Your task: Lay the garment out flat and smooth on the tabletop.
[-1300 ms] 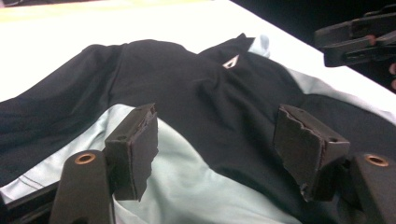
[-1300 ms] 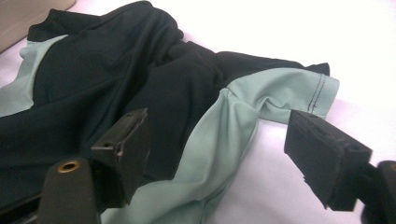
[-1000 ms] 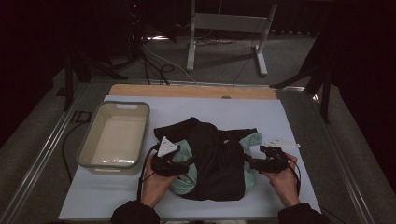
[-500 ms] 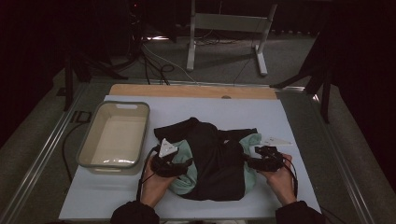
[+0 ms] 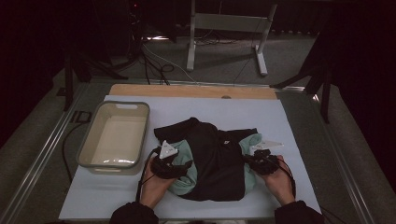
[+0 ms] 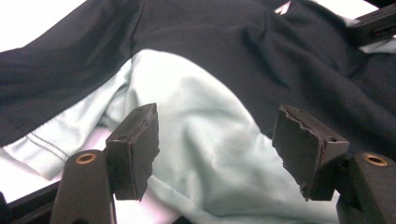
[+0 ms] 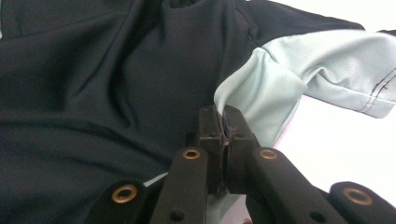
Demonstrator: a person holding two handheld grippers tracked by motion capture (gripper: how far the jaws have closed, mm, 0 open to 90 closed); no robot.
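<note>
Now our right hand-held gripper [image 7: 223,122] pinches the shirt [image 5: 219,158] lying crumpled mid-tabletop [image 5: 299,126], while our left hand-held gripper [image 6: 217,140] gapes wide over a pale sleeve; closing early, it might grab only a loose fold and slip

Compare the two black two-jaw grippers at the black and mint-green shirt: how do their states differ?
The left gripper has its jaws spread wide over mint-green fabric, gripping nothing; the right gripper has its jaws shut on a fold of the black and mint-green shirt. The left sits at the shirt's left edge, the right at its right edge. Both work the same shirt.
</note>
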